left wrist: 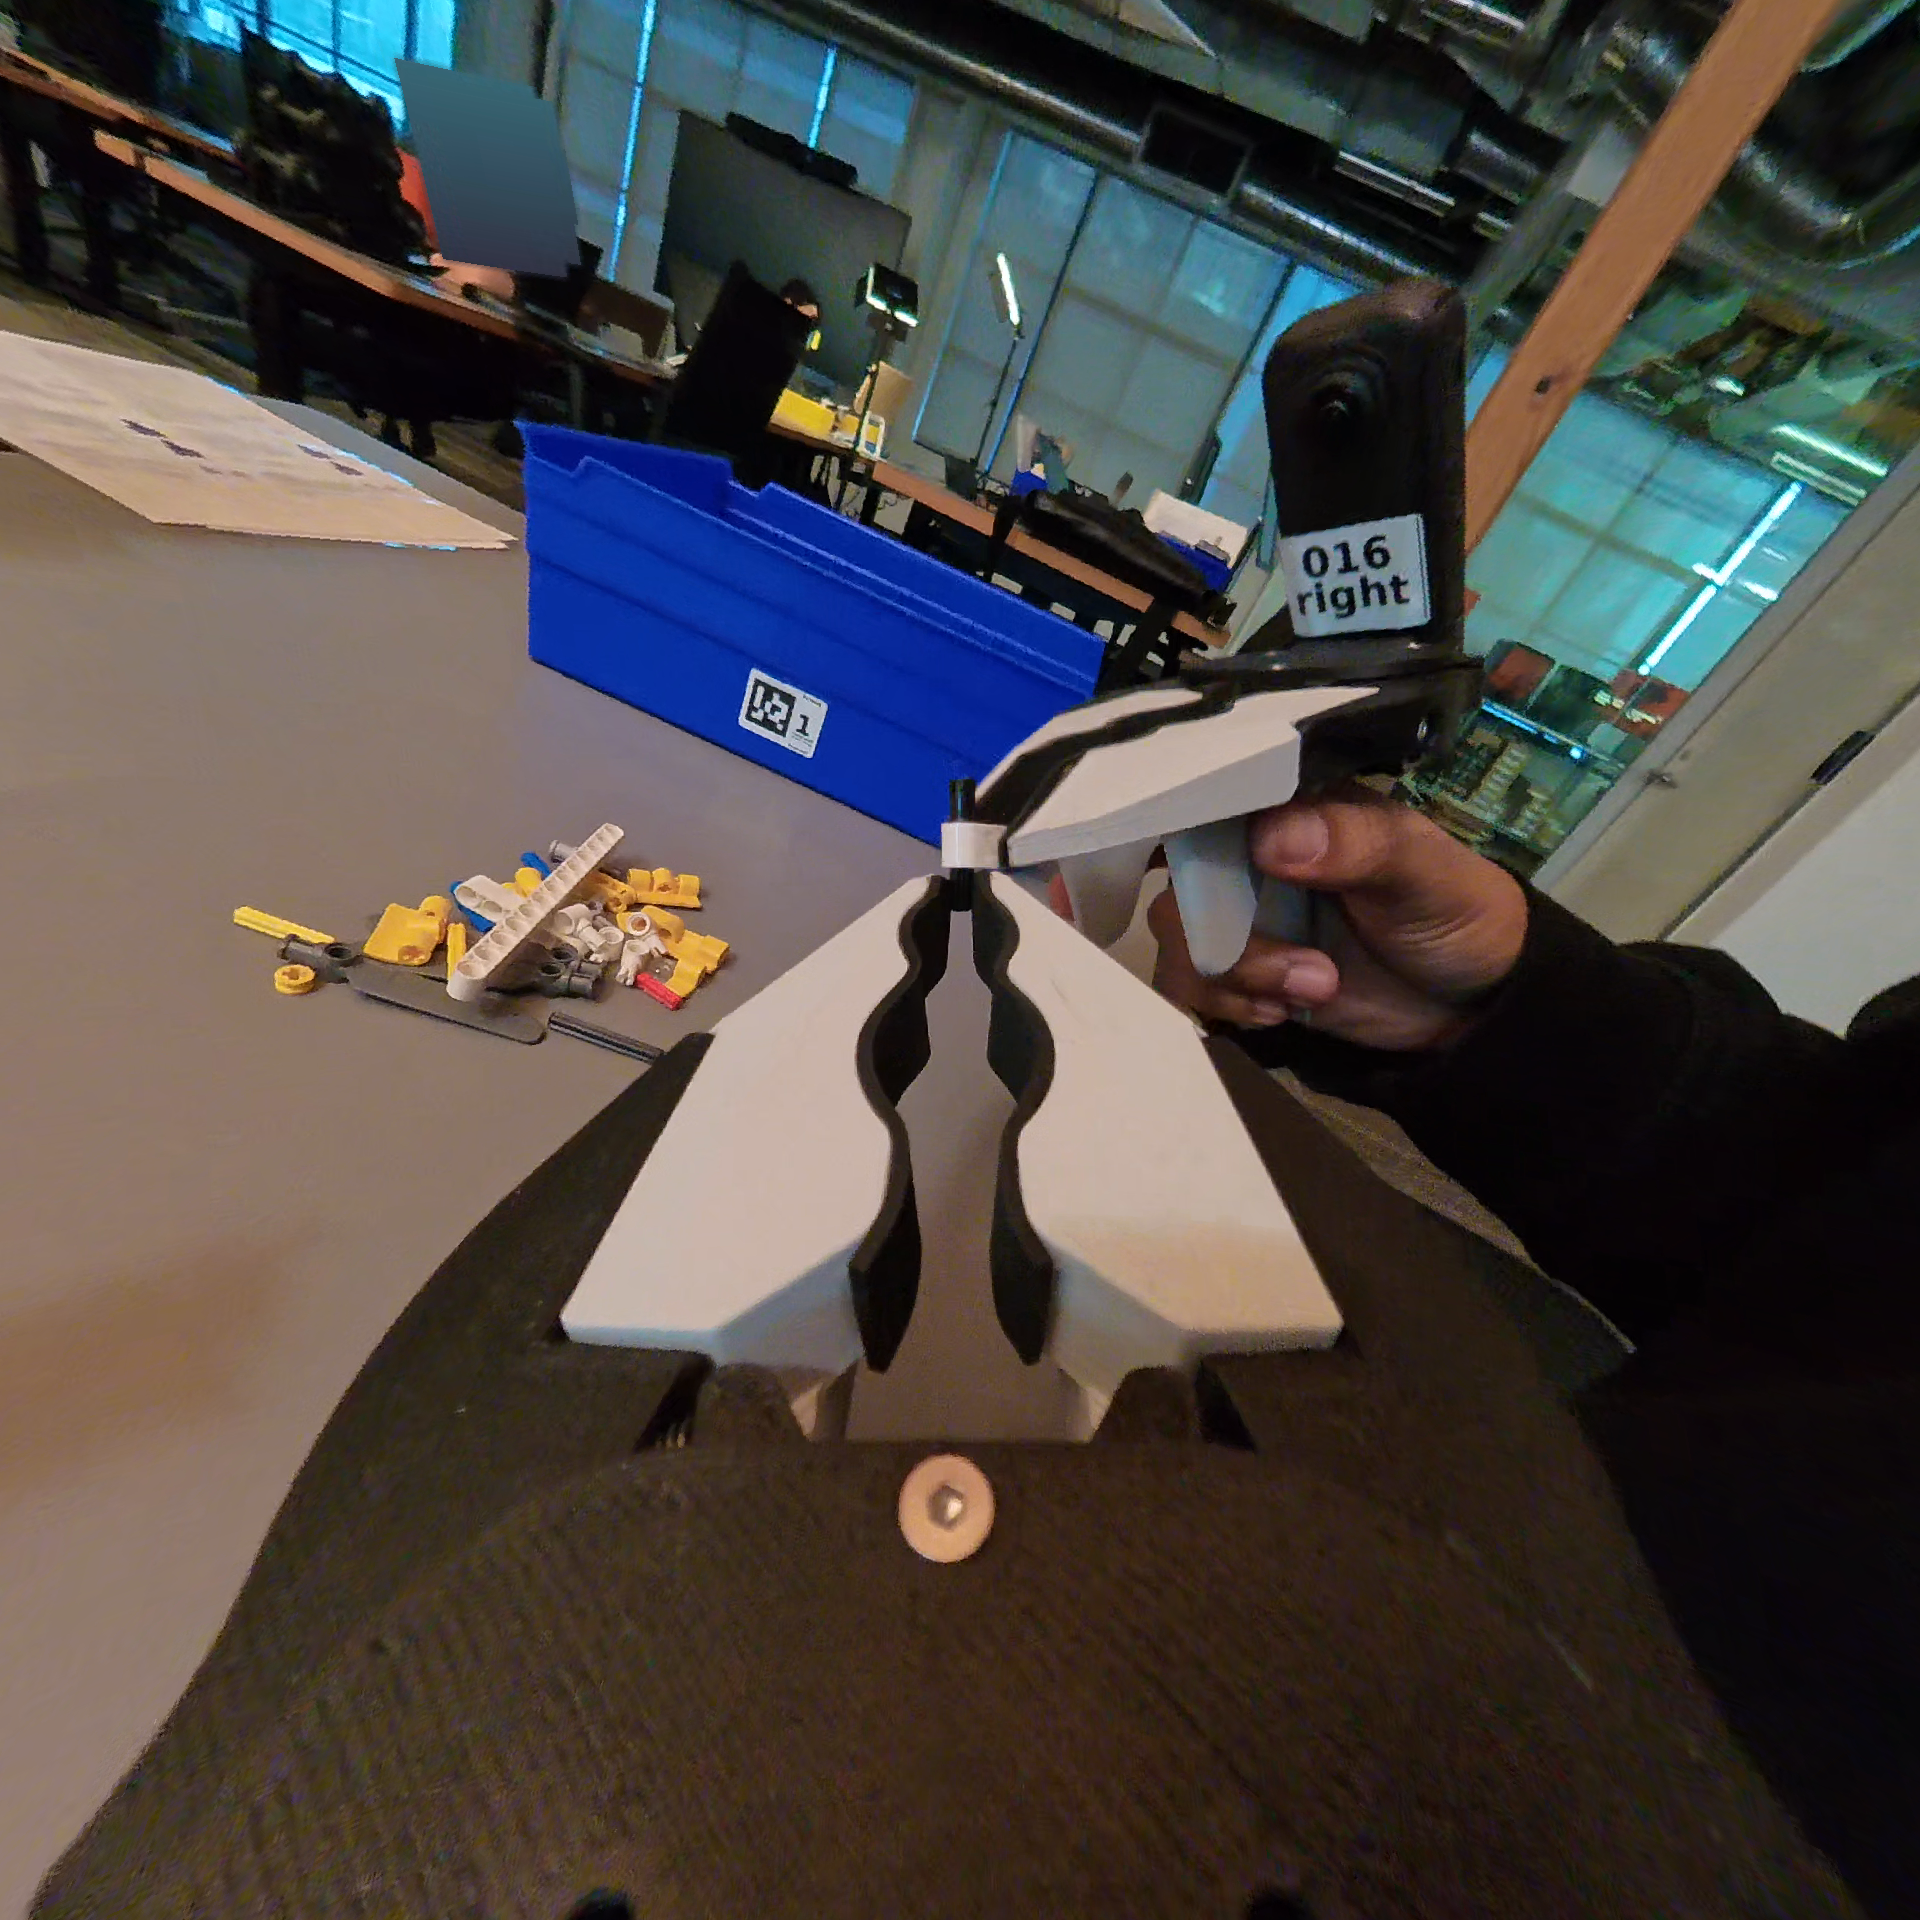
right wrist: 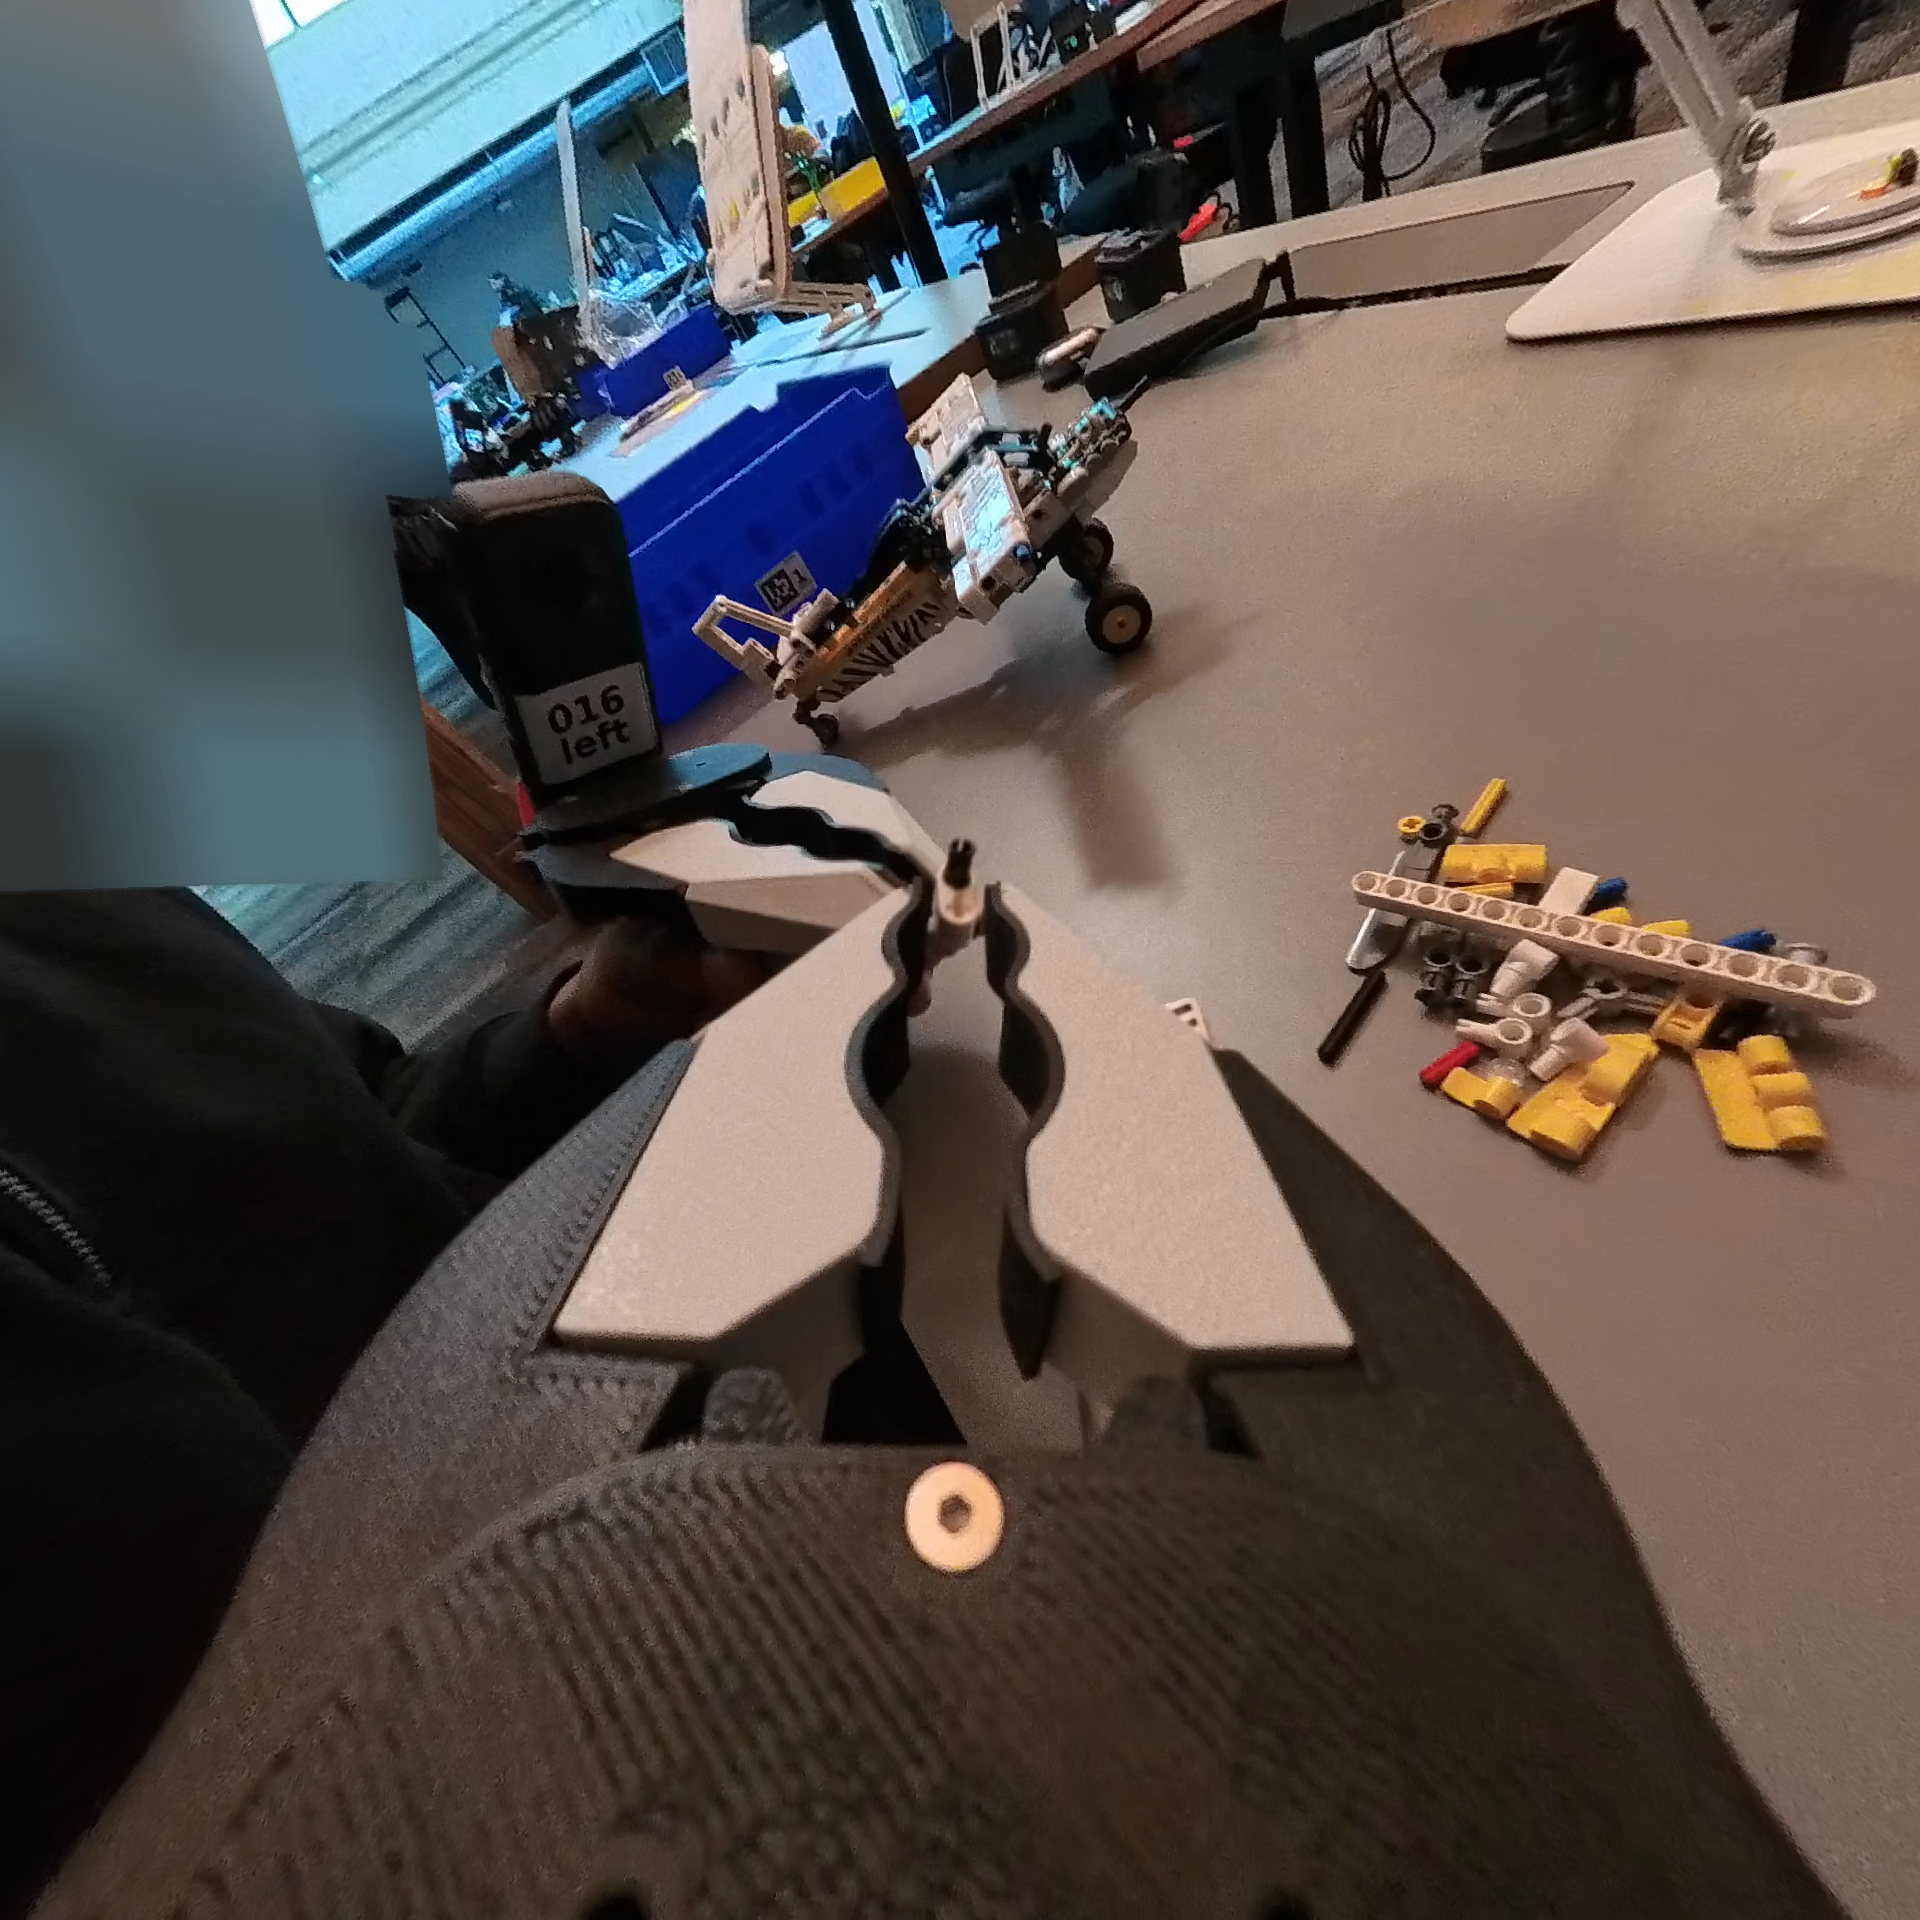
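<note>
The left tongs [left wrist: 961, 902] pinched a thin black pin [left wrist: 960, 802], while the right tongs [right wrist: 954, 916] gripped its small white bush [right wrist: 957, 900]. Both looked light, stiff and slippery, best held crosswise.

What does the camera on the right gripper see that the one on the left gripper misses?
Only the right wrist view shows a wheeled toy-brick vehicle standing on the grey table, a silver monitor stand farther back and a small white part beside the finger. Only the left wrist view shows large white printed sheets and the hand holding the right gripper. Both show the blue bin, the pile of loose toy bricks, and the black pin with a white collar, held by both grippers, the left gripper at its lower end.
</note>
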Action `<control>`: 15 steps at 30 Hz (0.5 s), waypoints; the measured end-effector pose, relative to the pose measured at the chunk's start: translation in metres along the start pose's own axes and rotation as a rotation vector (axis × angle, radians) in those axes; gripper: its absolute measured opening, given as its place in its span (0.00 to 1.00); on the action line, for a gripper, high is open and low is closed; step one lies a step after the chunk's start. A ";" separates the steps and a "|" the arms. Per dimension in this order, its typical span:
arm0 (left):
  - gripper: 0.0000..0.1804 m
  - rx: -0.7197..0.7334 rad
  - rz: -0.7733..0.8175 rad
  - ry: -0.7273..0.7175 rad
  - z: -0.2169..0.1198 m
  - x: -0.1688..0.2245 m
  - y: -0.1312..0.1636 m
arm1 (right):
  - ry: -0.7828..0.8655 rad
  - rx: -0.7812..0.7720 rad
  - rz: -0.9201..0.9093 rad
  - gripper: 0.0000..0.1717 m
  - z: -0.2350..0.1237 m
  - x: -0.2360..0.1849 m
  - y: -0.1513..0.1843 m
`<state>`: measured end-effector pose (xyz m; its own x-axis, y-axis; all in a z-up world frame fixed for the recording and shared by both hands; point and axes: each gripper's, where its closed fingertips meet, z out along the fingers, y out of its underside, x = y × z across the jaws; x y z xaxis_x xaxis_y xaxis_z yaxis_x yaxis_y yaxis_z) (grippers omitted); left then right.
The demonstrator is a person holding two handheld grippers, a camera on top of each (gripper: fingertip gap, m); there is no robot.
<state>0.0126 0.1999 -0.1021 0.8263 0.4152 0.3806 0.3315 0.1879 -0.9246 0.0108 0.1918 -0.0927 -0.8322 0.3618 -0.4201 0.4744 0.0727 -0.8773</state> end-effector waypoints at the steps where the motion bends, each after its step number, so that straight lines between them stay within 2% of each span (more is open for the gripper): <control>1: 0.00 -0.007 0.005 0.013 0.000 0.003 0.001 | -0.012 0.001 0.008 0.03 -0.001 -0.001 -0.001; 5: 0.00 -0.027 0.021 0.036 0.002 0.008 0.004 | -0.032 -0.037 0.012 0.03 -0.004 -0.003 0.002; 15: 0.00 -0.074 0.092 0.058 0.006 0.018 0.010 | -0.006 -0.195 -0.118 0.03 -0.012 -0.008 0.012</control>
<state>0.0283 0.2146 -0.1048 0.8790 0.3752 0.2941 0.2837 0.0841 -0.9552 0.0264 0.2010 -0.0972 -0.8866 0.3344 -0.3196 0.4200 0.2924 -0.8591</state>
